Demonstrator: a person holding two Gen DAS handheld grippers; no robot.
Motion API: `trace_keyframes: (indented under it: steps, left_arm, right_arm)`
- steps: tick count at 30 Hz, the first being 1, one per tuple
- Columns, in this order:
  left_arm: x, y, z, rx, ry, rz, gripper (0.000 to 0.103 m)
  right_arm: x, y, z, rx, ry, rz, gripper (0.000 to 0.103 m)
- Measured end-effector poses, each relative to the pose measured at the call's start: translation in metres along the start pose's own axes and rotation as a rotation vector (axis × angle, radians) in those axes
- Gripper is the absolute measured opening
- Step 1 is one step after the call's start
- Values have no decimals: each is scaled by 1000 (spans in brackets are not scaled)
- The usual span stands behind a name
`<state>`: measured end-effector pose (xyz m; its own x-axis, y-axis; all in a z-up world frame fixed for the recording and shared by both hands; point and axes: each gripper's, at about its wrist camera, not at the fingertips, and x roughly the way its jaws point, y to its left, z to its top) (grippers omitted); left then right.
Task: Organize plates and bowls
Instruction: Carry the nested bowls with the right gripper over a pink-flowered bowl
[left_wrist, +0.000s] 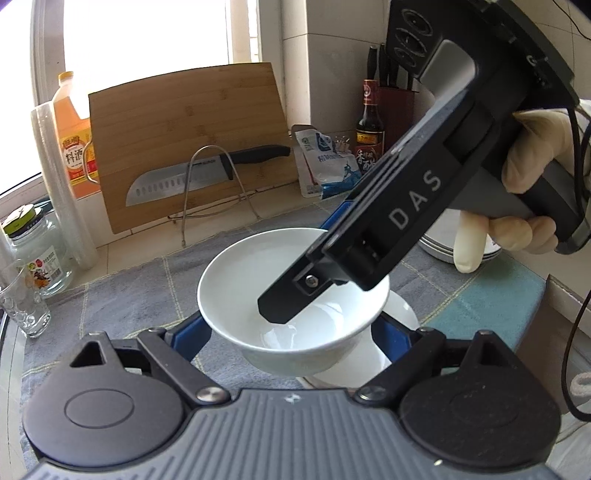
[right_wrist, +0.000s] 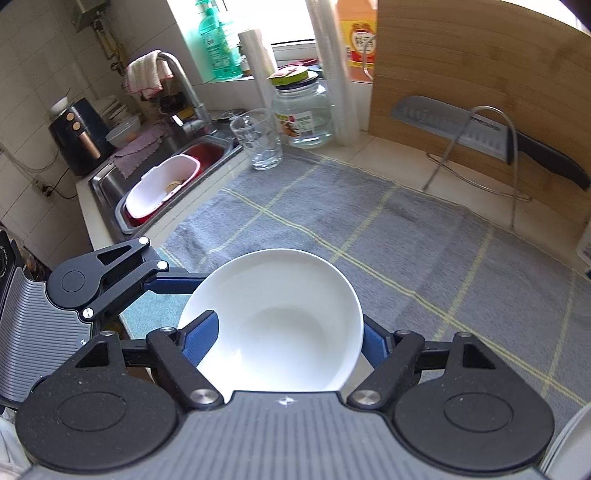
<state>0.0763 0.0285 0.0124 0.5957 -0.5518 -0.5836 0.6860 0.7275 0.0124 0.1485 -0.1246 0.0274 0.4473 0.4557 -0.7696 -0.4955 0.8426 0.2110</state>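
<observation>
A white bowl (left_wrist: 258, 291) hangs tilted above the grey dish mat (left_wrist: 122, 295), over another white dish (left_wrist: 400, 314) beneath it. My right gripper (left_wrist: 303, 280) comes in from the upper right and is shut on the bowl's rim, one finger inside it and one outside. In the right wrist view the bowl (right_wrist: 288, 325) fills the space between the right gripper's blue fingers (right_wrist: 201, 338), one inside the rim. My left gripper (left_wrist: 291, 332) is open with its blue fingers on either side of the bowl's underside; whether they touch it I cannot tell. A stack of white plates (left_wrist: 439, 247) lies at the right.
A bamboo cutting board (left_wrist: 184, 136) with a knife (left_wrist: 192, 177) on a wire rack stands at the back. Glass jar (left_wrist: 40, 254), drinking glass (left_wrist: 22, 306), oil bottle (left_wrist: 72, 136), sauce bottle (left_wrist: 369, 125) and a bag line the edges. The sink (right_wrist: 162, 184) lies left.
</observation>
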Motion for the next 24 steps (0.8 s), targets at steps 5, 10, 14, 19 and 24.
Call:
trace_keyframes:
  steps: [5,10,14,19,24]
  left_arm:
    - [10,-14,1,12,13,-45,93]
    - [20,-25,-2,28,34,-70,92]
    - [27,-26,-5,26,55,-75,92]
    - [31,-26,-7,22,72,-74,92]
    - [30,-26,-8,8,84,-85,92]
  right_arm:
    - [-7,-12,-16,35,4,-29,85]
    - [-8,-21,-30,58,18,-45,85]
    - [-5,-25,-34,66,15,-34,85]
    - [0,-24,-36,47,24,-40,85]
    - [4,-23,-38,32,42,-49,85]
